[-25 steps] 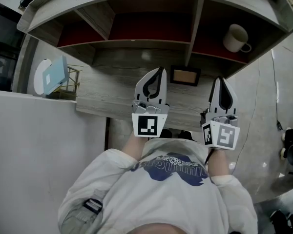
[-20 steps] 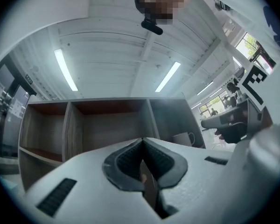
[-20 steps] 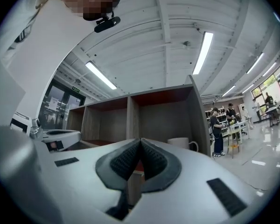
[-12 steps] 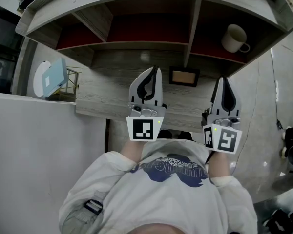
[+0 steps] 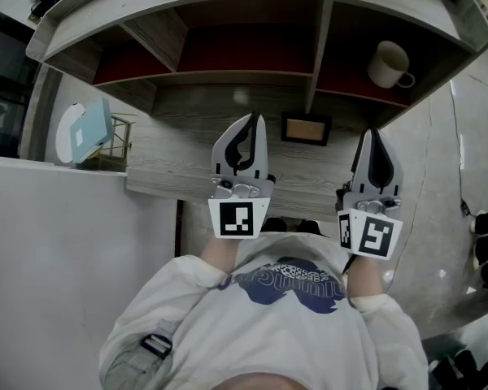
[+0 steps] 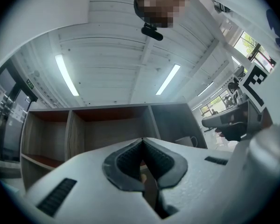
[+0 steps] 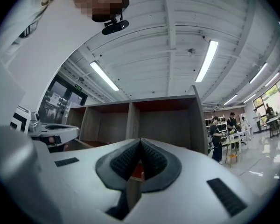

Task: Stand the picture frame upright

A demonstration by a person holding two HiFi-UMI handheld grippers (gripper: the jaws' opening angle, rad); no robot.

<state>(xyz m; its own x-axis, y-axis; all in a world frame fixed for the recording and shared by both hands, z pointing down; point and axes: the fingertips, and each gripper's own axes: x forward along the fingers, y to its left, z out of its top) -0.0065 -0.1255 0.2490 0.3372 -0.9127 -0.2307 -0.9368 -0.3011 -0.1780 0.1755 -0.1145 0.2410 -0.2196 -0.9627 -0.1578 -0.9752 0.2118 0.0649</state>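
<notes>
The picture frame (image 5: 306,128), dark-edged with a tan inside, lies flat on the wooden desk (image 5: 179,149) below the shelf divider. In the head view it sits between my two grippers, just beyond their tips. My left gripper (image 5: 257,119) is to its left, touching nothing, with its jaws shut and empty; the left gripper view shows its pads (image 6: 130,160) meeting. My right gripper (image 5: 372,133) is to the frame's right, also shut and empty, its pads (image 7: 151,160) pressed together. Both grippers point into the shelf unit.
The shelf unit (image 5: 252,19) rises over the desk with three open compartments. A white mug (image 5: 392,63) stands in the right one and shows faintly as the mug (image 6: 186,141). A white and pale blue object (image 5: 85,127) sits on a wire stand at the left. People (image 7: 216,136) stand far off.
The left gripper has drifted slightly down and left in the head view, toward the person. The right gripper and the picture frame have hardly moved.
</notes>
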